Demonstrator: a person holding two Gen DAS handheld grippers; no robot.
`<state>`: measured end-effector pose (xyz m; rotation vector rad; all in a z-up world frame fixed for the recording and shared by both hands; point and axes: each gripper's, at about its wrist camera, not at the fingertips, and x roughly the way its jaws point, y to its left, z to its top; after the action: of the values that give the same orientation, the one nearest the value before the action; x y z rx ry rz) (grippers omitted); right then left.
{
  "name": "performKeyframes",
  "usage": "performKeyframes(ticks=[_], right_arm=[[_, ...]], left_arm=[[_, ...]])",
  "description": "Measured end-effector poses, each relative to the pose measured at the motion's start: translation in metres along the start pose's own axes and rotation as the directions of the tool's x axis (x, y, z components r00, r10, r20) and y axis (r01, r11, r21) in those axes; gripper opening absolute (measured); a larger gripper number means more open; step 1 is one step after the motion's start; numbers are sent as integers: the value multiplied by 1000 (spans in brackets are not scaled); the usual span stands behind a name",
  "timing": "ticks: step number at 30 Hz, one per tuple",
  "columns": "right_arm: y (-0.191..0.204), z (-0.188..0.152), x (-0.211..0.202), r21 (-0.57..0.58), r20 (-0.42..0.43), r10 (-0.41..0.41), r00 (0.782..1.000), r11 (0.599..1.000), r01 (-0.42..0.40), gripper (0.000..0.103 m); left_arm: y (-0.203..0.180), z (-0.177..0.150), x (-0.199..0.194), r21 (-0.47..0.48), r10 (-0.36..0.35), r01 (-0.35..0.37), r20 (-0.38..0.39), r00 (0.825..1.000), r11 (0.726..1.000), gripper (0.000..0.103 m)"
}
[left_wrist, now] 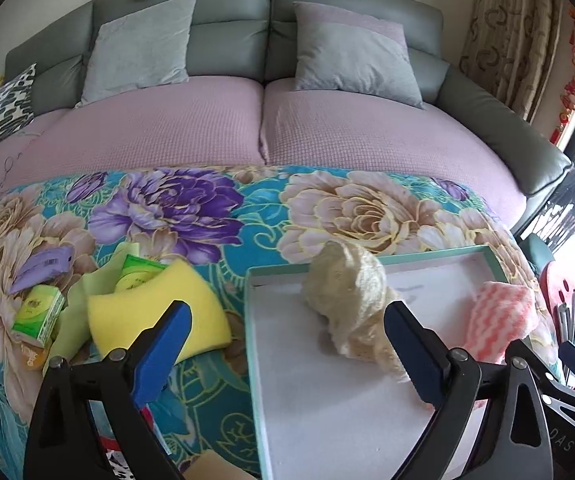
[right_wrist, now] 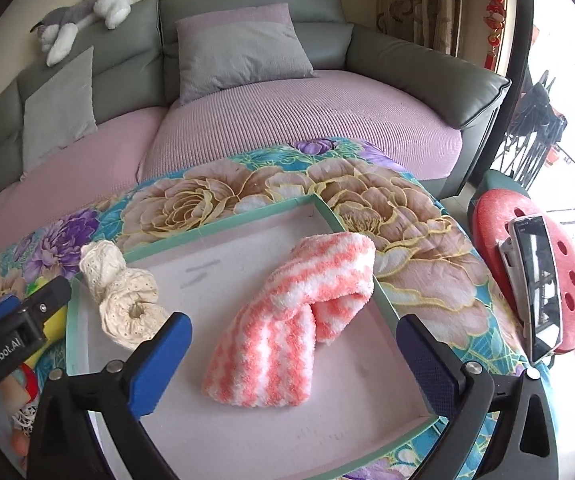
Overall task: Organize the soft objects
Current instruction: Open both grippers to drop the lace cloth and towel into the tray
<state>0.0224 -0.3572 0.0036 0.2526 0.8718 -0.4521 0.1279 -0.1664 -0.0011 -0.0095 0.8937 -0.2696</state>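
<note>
A shallow white tray with a teal rim point(left_wrist: 367, 266) point(right_wrist: 215, 226) lies on the floral blanket. In it lie a knotted cream lace cloth point(left_wrist: 351, 296) point(right_wrist: 123, 300) and a folded pink-and-white fuzzy sock point(left_wrist: 499, 322) point(right_wrist: 291, 320). A yellow sponge point(left_wrist: 155, 308) lies left of the tray with green tissue packs point(left_wrist: 39, 314). My left gripper point(left_wrist: 287, 344) is open and empty, just short of the lace cloth. My right gripper point(right_wrist: 293, 360) is open and empty, its fingers either side of the sock's near end.
A purple packet point(left_wrist: 43, 264) and a light green cloth point(left_wrist: 75, 320) lie by the sponge. A grey sofa with cushions point(left_wrist: 139, 48) stands behind. A red perforated stool point(right_wrist: 567, 264) with a phone point(right_wrist: 537, 280) is at the right. A plush dog point(right_wrist: 83, 12) lies on the sofa back.
</note>
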Motion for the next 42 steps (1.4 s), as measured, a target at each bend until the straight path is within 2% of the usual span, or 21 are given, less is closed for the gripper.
performKeyframes(ticks=[10,16,22,28,33,38,42], right_arm=[[1,-3,-1,-9,-35,-30,999,1000,30,103],[0,-5,-6,-19,-48,-45,998,999,44,103],[7,-7,-18,-44,-36,-49,998,998,48,103],[29,-6,-27,-93,-22,-8,1000,996,6,103],[56,-13,-34,-128,-31,54,998,990,-57,103],[94,-33,-38,-176,-82,150,985,971,-162,103],[126,-50,-46,-240,-100,193,976,947,-212,103]], left_arm=[[18,-6,-3,-26,4,-5,-2,1000,1000,100],[31,-9,-16,-58,-14,15,11,1000,998,100],[52,-10,-35,-94,10,-6,41,999,996,100],[81,-14,-54,-152,68,-56,72,995,987,100],[113,-24,-68,-229,111,-92,71,991,969,100],[141,-39,-80,-292,150,-127,56,987,948,100],[158,-49,-86,-327,164,-143,39,986,934,100]])
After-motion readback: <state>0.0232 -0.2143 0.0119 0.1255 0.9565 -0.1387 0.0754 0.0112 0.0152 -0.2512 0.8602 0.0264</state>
